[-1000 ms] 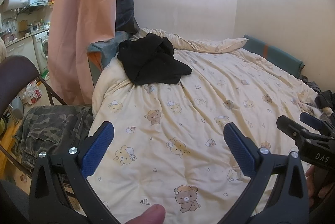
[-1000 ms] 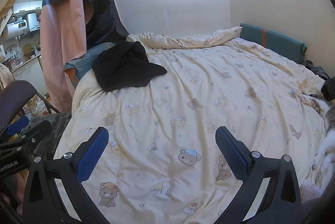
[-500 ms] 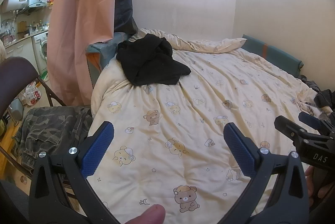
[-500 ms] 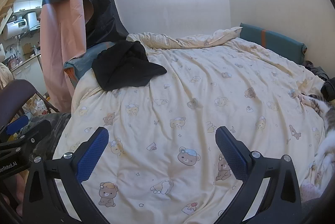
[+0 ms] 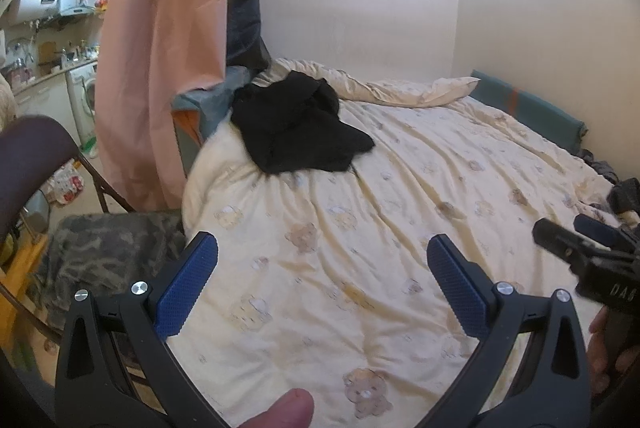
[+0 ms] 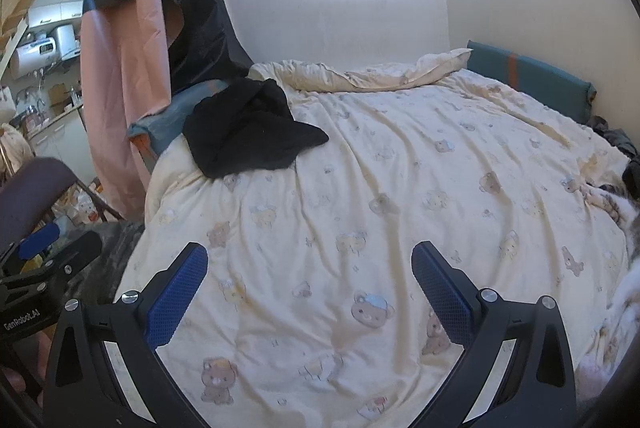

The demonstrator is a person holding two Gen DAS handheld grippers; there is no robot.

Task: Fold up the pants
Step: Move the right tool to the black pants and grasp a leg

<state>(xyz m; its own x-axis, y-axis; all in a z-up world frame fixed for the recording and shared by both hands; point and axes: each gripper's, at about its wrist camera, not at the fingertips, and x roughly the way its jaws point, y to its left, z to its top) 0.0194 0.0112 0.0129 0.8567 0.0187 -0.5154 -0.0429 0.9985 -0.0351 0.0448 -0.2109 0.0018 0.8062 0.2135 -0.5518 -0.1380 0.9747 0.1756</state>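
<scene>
Black pants (image 5: 298, 129) (image 6: 250, 133) lie crumpled in a heap at the far left corner of the bed, on the cream bear-print duvet (image 5: 380, 248) (image 6: 380, 220). My left gripper (image 5: 322, 260) hovers open over the near part of the duvet, well short of the pants, holding nothing. Over the near side of the bed, my right gripper (image 6: 310, 268) is open and empty too. The right gripper's body shows at the right edge of the left wrist view, and the left gripper's body at the left edge of the right wrist view.
A camouflage garment (image 5: 100, 252) is draped on a folding chair (image 5: 28, 155) left of the bed. A pink and dark curtain (image 5: 160, 47) hangs by the bed's far left corner. A teal bolster (image 6: 528, 79) lines the right wall. Dark clothes (image 6: 624, 147) lie at the bed's right edge.
Both grippers have edged slightly forward toward the bed; the view is a little blurred. Neither gripper has changed its opening and the pants lie as before.
</scene>
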